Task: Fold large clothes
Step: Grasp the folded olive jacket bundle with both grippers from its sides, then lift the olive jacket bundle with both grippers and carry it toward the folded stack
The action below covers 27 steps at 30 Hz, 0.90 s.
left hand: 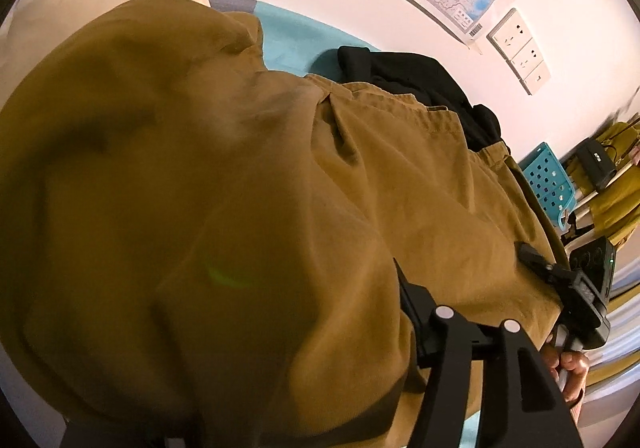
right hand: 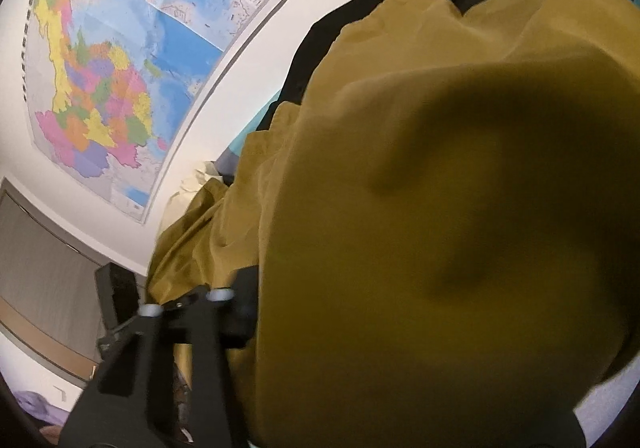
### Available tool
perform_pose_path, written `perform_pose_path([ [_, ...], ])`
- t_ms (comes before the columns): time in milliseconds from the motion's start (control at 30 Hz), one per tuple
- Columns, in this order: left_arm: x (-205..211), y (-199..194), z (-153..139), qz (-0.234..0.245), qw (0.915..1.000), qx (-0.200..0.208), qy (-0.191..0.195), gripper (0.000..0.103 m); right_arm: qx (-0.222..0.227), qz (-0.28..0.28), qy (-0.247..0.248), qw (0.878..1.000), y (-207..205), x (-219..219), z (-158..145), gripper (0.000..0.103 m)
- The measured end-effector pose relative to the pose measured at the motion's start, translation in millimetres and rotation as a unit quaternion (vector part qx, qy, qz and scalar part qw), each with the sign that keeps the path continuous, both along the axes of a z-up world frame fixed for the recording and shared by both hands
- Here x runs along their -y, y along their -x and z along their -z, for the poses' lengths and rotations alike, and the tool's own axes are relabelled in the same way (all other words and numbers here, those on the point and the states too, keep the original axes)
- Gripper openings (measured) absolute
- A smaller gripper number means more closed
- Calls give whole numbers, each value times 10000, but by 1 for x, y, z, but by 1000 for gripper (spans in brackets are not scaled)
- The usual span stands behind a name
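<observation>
Garment (left hand: 248,183): large mustard cloth, draped over both grippers and spread toward the black clothes (left hand: 420,83).
Handling: judged soft, limp, fairly heavy; likely to sag and slide.
Hold: take the stitched hem (left hand: 400,99), one corner per gripper.
Left gripper (left hand: 400,312): fingers cloth-covered; state cannot be told.
Right gripper (right hand: 224,288): same.

Mustard garment (left hand: 248,183) ahead (black clothing (left hand: 420,79) beyond)

We see our left gripper (left hand: 404,312) and right gripper (left hand: 536,256) both against the mustard garment (left hand: 240,187), fingertips buried in cloth.
</observation>
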<state>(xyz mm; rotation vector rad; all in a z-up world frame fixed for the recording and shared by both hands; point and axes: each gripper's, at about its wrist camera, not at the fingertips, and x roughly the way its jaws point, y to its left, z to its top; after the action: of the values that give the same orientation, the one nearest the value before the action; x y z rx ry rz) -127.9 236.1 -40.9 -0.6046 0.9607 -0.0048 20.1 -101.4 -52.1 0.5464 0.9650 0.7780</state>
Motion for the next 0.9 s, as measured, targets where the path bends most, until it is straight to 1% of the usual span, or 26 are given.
perform_pose_path([
  [33, 2, 1, -2, 18, 10000, 33, -36, 52, -12, -18, -52, 10000, 0, 1, 0, 25],
  [67, 3, 1, -4, 44, 9999, 59, -96, 48, 32, -63, -94, 9999, 1, 1, -4, 23],
  [100, 6, 1, -10, 95, 9997, 83, -224, 45, 96, -90, -50, 9999, 1, 0, -9, 21],
  [133, 7, 1, -13, 118, 9995, 111, -273, 43, 144, -108, -38, 9998, 3, 0, -13, 18],
  [200, 6, 1, -27, 183, 9992, 228, -276, 42, 301, -125, -198, 9993, 5, 1, -30, 16],
  [267, 2, 0, -43, 234, 9988, 368, -225, 41, 522, -146, -289, 9981, 9, 0, -52, 15],
  [433, -9, -4, -91, 376, 9962, 732, -274, 39, 1082, -333, -454, 9925, 15, -9, -110, 13],
  [567, -23, -2, -133, 374, 9923, 1105, -420, 39, 1537, -519, -655, 9846, 17, -24, -158, 13],
  [700, -45, 3, -175, 214, 9869, 1445, -689, 39, 1854, -737, -853, 9762, 12, -51, -195, 13],
  [767, -62, 8, -198, 53, 9821, 1632, -934, 39, 2005, -851, -990, 9709, 8, -71, -210, 13],
  [833, -84, 15, -216, -179, 9776, 1763, -1134, 39, 2133, -1019, -1123, 9652, 2, -99, -223, 13],
  [900, -104, 19, -229, -389, 9729, 1834, -1350, 39, 2155, -1190, -1273, 9608, -5, -129, -233, 13],
])
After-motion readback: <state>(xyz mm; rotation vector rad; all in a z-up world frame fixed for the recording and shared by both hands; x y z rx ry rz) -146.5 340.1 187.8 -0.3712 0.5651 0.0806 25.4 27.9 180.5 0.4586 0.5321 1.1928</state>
